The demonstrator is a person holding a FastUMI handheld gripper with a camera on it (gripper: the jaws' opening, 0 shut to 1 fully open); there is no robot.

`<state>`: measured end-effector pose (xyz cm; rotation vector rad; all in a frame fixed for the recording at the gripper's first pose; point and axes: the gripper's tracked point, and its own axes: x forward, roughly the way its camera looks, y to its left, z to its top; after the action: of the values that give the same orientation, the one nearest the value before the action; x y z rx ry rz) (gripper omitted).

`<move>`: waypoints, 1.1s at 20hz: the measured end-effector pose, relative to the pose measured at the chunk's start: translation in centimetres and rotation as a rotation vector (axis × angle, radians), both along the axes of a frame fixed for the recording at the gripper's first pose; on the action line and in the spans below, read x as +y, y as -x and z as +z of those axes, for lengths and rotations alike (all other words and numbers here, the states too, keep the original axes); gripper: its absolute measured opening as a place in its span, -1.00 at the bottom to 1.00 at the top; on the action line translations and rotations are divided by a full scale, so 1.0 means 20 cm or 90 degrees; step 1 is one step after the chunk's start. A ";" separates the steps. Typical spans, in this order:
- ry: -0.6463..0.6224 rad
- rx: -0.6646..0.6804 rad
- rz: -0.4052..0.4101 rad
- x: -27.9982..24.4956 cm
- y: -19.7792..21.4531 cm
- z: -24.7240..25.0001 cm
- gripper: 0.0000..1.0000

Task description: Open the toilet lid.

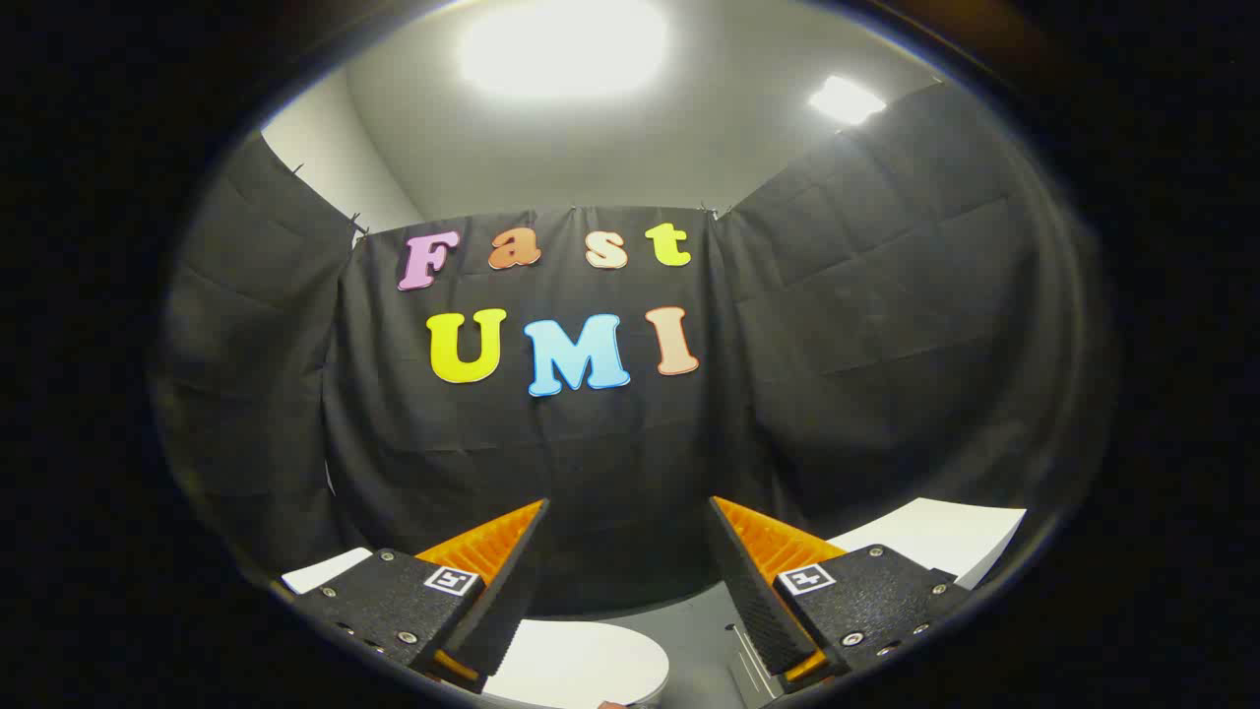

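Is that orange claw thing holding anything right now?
Nothing. The gripper has its jaws wide apart and empty, above the white toilet lid.

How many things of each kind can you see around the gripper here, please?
Gripper fingers, orange, spread apart, holding nothing: 2
Toilet lid, white, below and between the fingers: 1
White flat surfaces to the sides: 2
Ceiling lights: 2
Total: 7

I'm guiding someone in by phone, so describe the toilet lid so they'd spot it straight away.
Start at the black cloth wall and drop to the grey floor at its foot. The toilet lid lies low between the open tongs, nearer the camera than their tips. It is the rounded white shape; the white pieces to the sides are straight-edged.
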<state>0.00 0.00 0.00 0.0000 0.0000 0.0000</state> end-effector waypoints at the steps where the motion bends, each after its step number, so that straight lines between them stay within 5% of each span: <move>1: 0.001 -0.001 -0.007 -0.02 0.00 -0.01 0.89; 22: 0.037 0.033 -0.016 0.04 0.00 -0.16 0.91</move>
<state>0.04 0.70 -3.25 -0.0581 0.0514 -0.0256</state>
